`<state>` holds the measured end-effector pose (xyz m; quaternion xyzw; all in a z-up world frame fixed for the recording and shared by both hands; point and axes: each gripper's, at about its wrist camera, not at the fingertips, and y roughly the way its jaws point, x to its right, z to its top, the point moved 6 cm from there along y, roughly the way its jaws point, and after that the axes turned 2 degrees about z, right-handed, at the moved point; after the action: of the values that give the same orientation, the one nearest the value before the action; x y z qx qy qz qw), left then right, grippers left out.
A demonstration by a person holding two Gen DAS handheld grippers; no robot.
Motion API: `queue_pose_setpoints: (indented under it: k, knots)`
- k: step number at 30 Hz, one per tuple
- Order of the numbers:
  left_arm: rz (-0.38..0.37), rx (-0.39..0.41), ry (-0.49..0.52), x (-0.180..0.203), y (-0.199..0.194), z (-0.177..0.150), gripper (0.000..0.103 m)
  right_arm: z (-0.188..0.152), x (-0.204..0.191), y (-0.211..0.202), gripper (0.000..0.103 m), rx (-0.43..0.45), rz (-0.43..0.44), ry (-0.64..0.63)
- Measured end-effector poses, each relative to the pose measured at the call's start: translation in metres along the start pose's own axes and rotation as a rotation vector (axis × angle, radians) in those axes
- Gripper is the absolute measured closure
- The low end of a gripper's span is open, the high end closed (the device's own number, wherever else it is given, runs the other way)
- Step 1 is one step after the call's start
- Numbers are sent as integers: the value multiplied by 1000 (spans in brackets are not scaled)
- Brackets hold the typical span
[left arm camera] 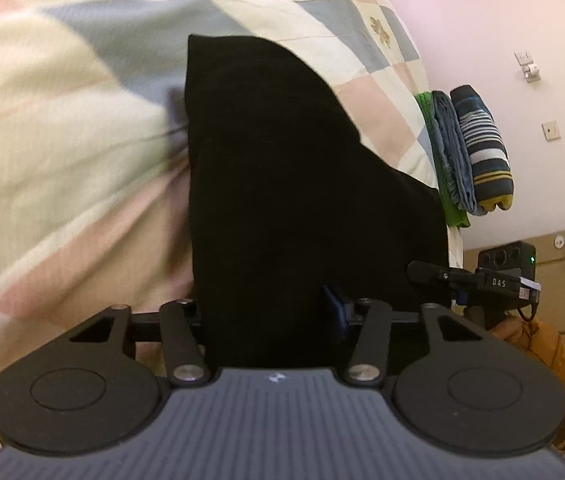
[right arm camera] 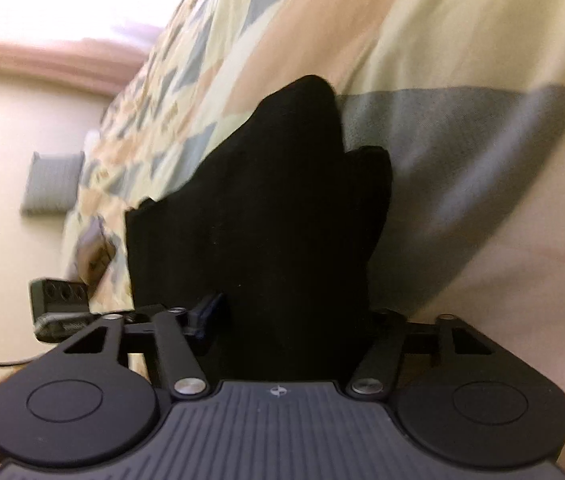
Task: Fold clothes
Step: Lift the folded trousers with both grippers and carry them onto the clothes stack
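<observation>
where checks pale, matte black garment [left arm camera: 282,184] slumps.

both wrist views close over the black garment [left arm camera: 302,184]

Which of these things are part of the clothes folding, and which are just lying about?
Part of the job:
- black garment
- left hand-held gripper
- right hand-held gripper
- checked bedspread it lies on

Just lying about:
- folded clothes at the bed's edge
- wall sockets

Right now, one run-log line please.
left hand-held gripper: black garment between jaws | right hand-held gripper: same | folded stack: bed edge
</observation>
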<state>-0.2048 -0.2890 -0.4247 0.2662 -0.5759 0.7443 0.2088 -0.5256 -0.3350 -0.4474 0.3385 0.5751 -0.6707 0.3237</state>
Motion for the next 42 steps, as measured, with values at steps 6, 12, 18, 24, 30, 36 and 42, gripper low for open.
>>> queue_pose_setpoints:
  k: [6,12,18,24,30,36,42]
  knots:
    - [-12,11,161,57,-15,50,66,-17,-20,-43,61,192,44,117]
    - [-99,17,397,166,-6,132,66,-24,-39,-116,62,508,105,253]
    - [-208,-16,642,310,34,218,65,-7,-56,-209,62,881,120,345]
    - [-268,-61,833,443,119,284,64,37,-38,-277,62,1184,108,436]
    - [-264,-140,914,513,220,311,64,72,20,-313,62,1339,114,600]
    - [-239,-182,965,528,298,320,61,95,69,-315,62,1383,57,666]
    - [-259,-204,911,510,330,326,50,105,88,-322,55,1289,-63,529]
